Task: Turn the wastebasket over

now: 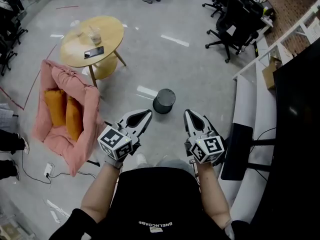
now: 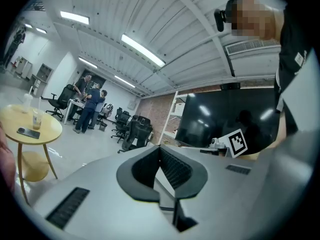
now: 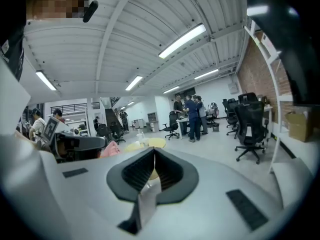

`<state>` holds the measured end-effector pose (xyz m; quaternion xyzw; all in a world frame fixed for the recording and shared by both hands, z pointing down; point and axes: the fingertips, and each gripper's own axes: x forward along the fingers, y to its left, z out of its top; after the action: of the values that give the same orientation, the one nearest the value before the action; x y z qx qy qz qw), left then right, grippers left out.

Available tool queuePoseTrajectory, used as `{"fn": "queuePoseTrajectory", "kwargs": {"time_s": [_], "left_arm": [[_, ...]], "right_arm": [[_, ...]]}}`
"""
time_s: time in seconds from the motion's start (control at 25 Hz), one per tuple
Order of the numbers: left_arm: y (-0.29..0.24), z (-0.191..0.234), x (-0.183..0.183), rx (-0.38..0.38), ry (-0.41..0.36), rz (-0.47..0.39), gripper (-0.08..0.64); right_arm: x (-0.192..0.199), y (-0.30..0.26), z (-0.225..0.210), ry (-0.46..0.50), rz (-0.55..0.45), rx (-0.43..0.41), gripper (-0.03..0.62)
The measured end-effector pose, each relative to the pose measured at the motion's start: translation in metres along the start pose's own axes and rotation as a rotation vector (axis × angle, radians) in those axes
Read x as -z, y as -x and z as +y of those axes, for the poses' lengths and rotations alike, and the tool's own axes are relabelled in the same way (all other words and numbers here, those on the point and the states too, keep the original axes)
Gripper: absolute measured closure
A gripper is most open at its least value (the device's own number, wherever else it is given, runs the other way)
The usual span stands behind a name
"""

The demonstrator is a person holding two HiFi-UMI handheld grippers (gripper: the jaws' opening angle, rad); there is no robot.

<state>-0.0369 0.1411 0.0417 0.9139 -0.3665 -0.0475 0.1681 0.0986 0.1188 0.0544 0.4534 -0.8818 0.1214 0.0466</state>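
Head view: the dark grey round wastebasket (image 1: 164,100) stood on the pale polished floor (image 1: 200,69), near the tips of the left gripper (image 1: 147,114) and right gripper (image 1: 189,113), touching neither; left gripper view: jaws pressed together, nothing between; right gripper view: jaws likewise closed, empty.

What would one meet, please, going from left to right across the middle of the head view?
Pink armchair → left gripper → wastebasket → right gripper → large black screen.
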Motion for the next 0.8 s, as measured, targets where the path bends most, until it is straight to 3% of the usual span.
{"fn": "queuePoseTrajectory", "kwargs": {"time_s": [0.16, 0.4, 0.8], "left_arm": [[0.000, 0.016, 0.010, -0.021, 0.033, 0.023, 0.546], [-0.026, 0.047, 0.023, -0.108, 0.071, 0.058, 0.546], [-0.146, 0.087, 0.036, -0.270, 0.087, 0.130, 0.545]], "right_arm": [[0.003, -0.010, -0.017, -0.021, 0.008, 0.028, 0.580], [0.013, -0.040, -0.064, -0.058, 0.034, 0.006, 0.580], [0.018, -0.117, -0.168, -0.130, 0.105, -0.167, 0.579]]}}
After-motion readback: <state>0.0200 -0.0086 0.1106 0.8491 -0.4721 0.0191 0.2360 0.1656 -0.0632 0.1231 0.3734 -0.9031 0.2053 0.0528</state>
